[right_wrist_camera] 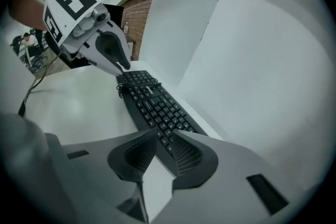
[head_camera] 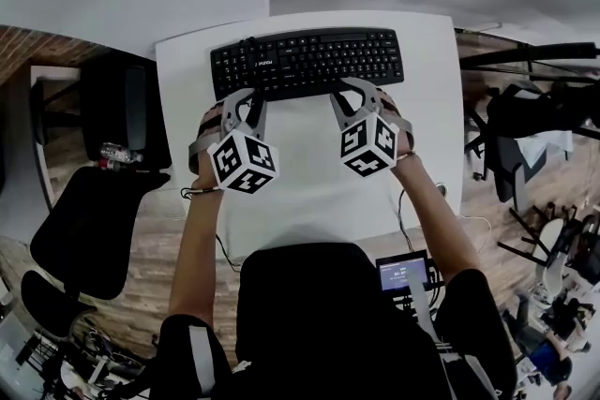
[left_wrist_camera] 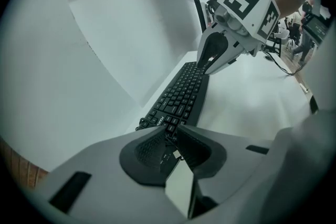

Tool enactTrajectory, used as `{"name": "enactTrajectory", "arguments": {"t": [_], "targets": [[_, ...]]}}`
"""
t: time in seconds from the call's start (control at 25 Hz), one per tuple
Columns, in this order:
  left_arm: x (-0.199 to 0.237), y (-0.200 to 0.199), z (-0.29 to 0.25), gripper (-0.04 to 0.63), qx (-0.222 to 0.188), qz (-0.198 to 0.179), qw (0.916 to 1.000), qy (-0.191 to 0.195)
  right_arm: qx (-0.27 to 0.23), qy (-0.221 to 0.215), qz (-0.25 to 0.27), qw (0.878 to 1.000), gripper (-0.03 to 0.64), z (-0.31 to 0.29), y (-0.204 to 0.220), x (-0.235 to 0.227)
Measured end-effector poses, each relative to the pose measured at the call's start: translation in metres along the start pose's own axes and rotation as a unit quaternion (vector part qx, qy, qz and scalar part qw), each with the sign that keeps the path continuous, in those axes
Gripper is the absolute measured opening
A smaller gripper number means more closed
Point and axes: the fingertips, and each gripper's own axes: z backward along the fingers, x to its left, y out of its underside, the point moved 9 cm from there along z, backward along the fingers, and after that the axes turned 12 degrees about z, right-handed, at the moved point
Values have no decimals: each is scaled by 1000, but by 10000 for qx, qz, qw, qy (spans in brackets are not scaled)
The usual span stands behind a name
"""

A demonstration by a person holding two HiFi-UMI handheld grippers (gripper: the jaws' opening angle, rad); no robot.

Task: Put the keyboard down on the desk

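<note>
Keyboard (head_camera: 307, 62), black, at 12 o'clock on desk (head_camera: 309, 197): left gripper (head_camera: 242, 98) and right gripper (head_camera: 354, 92) are each pinching its near edge between narrowly parted jaws; release apparently still outstanding

Keyboard (head_camera: 307, 61) at far end of desk (head_camera: 305, 201)

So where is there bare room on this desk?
Bare desk between the keyboard and the person, plus narrow strips at the keyboard's ends. Crowded along its near edge, where the left hand-held gripper and right hand-held gripper clamp it.
</note>
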Motion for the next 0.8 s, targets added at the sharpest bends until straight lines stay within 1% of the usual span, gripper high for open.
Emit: {"name": "enactTrajectory", "arguments": {"t": [0.16, 0.28, 0.44, 0.6, 0.8], "targets": [[-5, -7, 21, 67, -145, 218, 9996, -101, -156, 131, -171, 9996, 98, 20, -11, -6], [-9, -16, 39, 44, -321, 332, 9987, -206, -300, 195, -326, 9988, 89, 36, -19, -10], [-16, -26, 63, 31, -586, 445, 9966, -378, -529, 304, -482, 9970, 78, 60, -29, -14], [-23, -43, 95, 21, -853, 736, 9918, -610, -804, 455, -592, 9940, 69, 90, -41, -18], [-28, -45, 128, 14, -1188, 1115, 9837, -764, -1251, 639, -687, 9877, 55, 124, -59, -18]]}}
